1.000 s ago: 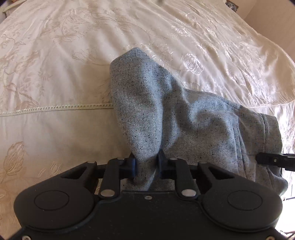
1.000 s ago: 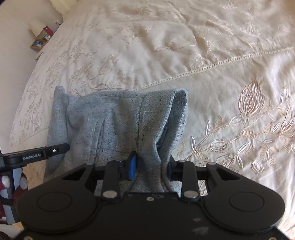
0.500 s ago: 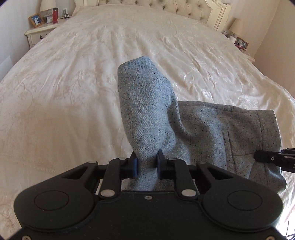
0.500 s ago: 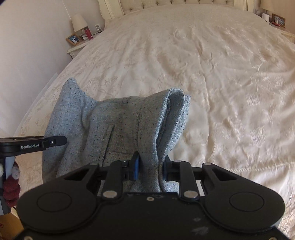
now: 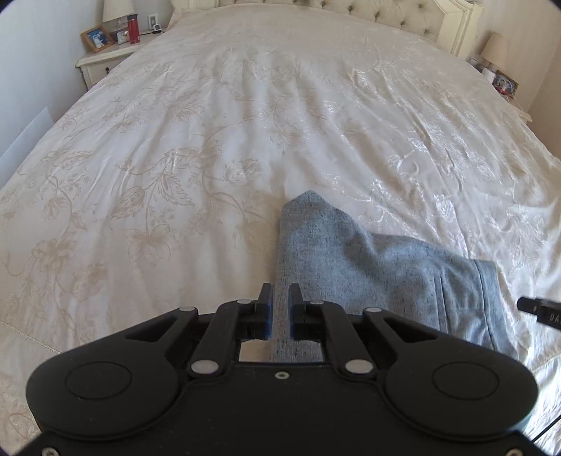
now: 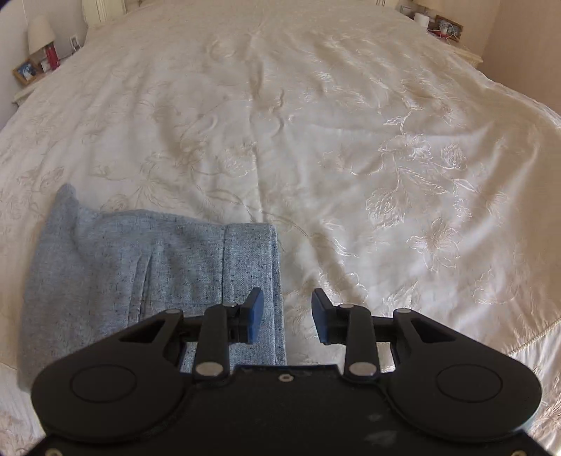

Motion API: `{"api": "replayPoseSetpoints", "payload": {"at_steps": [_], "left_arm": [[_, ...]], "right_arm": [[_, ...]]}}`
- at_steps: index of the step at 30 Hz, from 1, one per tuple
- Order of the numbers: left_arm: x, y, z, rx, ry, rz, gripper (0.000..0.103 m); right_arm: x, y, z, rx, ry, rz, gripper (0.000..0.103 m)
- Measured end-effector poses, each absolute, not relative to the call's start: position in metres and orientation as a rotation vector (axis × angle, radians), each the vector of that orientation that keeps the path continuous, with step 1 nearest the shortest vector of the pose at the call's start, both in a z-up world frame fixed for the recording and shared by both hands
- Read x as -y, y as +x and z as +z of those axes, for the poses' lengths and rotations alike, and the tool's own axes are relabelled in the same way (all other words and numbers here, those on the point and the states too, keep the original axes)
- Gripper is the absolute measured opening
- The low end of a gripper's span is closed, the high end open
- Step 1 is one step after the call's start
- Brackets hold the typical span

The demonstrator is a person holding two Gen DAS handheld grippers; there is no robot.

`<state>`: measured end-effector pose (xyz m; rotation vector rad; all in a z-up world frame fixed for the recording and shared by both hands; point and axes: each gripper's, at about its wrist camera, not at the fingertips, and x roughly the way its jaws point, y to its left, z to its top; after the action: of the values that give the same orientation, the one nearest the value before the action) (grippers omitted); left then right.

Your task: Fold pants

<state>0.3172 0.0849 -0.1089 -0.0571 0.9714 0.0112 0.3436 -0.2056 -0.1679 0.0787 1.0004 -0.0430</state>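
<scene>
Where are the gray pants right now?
The gray pants lie on the cream bedspread near the foot of the bed: lower left in the right wrist view, beside the open right claw, and lower right in the left wrist view.

Cream bed (image 5: 245, 122), pants (image 6: 122, 266) (grey) on it

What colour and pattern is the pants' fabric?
The woven fabric pants are light blue-grey with dark flecks, clearest in the right wrist view.

One pair of grey pants (image 5: 382, 277), two lamps (image 5: 117, 10) (image 5: 495, 47), one red bottle (image 5: 133, 31), two nightstands (image 5: 105, 61) (image 6: 466, 52).
</scene>
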Motion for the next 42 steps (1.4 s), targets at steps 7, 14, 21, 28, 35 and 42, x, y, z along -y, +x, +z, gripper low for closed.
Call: {"api": "replayPoseSetpoints", "payload": {"at_steps": [7,14,21,28,35,42], "left_arm": [[-0.03,0.287,-0.134,-1.007,-0.013,-0.096,0.025],[-0.028,0.287,-0.211,-1.293,-0.072,-0.021,0.024],[-0.033,0.27,-0.165,-1.213,-0.081,-0.011,0.024],[-0.036,0.243,-0.107,-1.13,-0.109,0.018,0.024],[-0.026,0.219,-0.067,-1.067,-0.101,0.041,0.033],[-0.016,0.2,-0.044,-1.037,-0.083,0.043,0.042]], "right_arm": [[0.164,0.325,-0.166,-0.952,0.073,0.178,0.032],[0.152,0.31,-0.229,-1.129,-0.007,0.122,0.032],[0.163,0.297,-0.186,-1.092,0.076,0.125,0.034],[0.163,0.262,-0.114,-0.931,0.12,0.164,0.038],[0.157,0.236,-0.067,-0.933,0.118,0.144,0.039],[0.156,0.207,-0.046,-0.92,0.085,0.098,0.04]]}}
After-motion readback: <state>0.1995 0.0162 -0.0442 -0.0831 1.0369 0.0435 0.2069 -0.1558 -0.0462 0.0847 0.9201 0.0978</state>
